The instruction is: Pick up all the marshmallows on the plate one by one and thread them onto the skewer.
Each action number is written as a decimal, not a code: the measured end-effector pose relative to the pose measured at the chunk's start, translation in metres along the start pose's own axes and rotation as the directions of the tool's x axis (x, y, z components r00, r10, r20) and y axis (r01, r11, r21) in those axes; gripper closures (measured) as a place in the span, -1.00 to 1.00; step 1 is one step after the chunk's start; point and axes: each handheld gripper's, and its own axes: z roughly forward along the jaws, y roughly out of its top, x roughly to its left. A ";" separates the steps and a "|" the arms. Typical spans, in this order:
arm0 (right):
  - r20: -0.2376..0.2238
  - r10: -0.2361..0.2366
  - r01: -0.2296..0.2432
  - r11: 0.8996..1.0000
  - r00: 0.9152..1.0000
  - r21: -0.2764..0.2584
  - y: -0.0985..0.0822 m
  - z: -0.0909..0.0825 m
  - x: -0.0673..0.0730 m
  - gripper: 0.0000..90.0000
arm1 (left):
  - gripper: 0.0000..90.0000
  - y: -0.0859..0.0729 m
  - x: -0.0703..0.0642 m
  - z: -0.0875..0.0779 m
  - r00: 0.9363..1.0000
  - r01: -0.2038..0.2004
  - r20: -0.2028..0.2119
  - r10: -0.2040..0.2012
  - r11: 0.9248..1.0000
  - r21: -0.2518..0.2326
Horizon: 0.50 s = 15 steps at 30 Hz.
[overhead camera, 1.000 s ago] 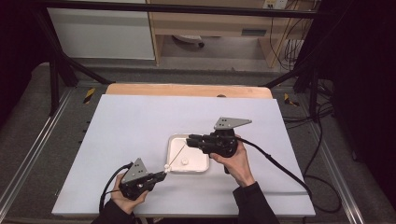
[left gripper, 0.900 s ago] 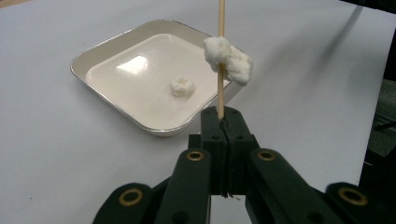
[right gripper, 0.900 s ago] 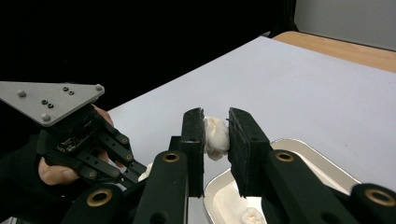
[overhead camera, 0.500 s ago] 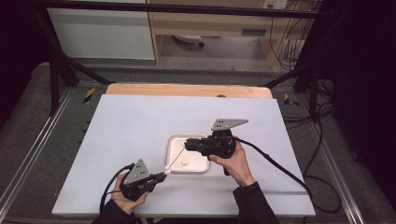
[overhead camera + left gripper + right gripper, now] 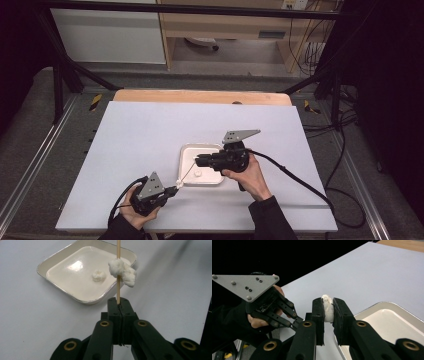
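Left gripper clamps skewer; right gripper pinches marshmallow (white).

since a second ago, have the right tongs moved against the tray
Yes, a little. In the high view the right tongs have drawn back toward the tray's right side, closing on a white marshmallow; the tray itself has stayed put.

the right hand-held gripper rises from the bottom edge, its two black jaws pressed on a white fluffy lump, which looks like cotton or marshmallow. the jaws have just been closing on it. to the right, a white tray sits on the pale counter. at left, farther off, a hand holds the left hand-held gripper, its grey three-cornered plate on top, its black linkage reaching toward the lump.
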 end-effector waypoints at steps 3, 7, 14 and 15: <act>-0.004 -0.003 0.003 1.000 1.000 0.014 0.000 0.001 0.000 0.79 | 0.97 0.000 -0.001 0.001 1.000 -0.008 0.000 0.008 1.000 0.006; -0.014 0.008 -0.008 1.000 1.000 0.022 -0.001 0.002 0.001 0.80 | 0.97 0.001 -0.001 0.001 1.000 -0.015 -0.008 0.015 1.000 0.017; -0.020 0.004 -0.003 0.999 1.000 0.038 -0.004 0.005 0.001 0.81 | 0.98 0.002 -0.002 0.002 0.999 -0.031 -0.022 0.032 0.999 0.042; -0.023 0.003 -0.002 0.999 1.000 0.038 -0.004 0.005 0.001 0.81 | 0.98 0.002 -0.003 0.002 0.999 -0.035 -0.025 0.036 0.998 0.044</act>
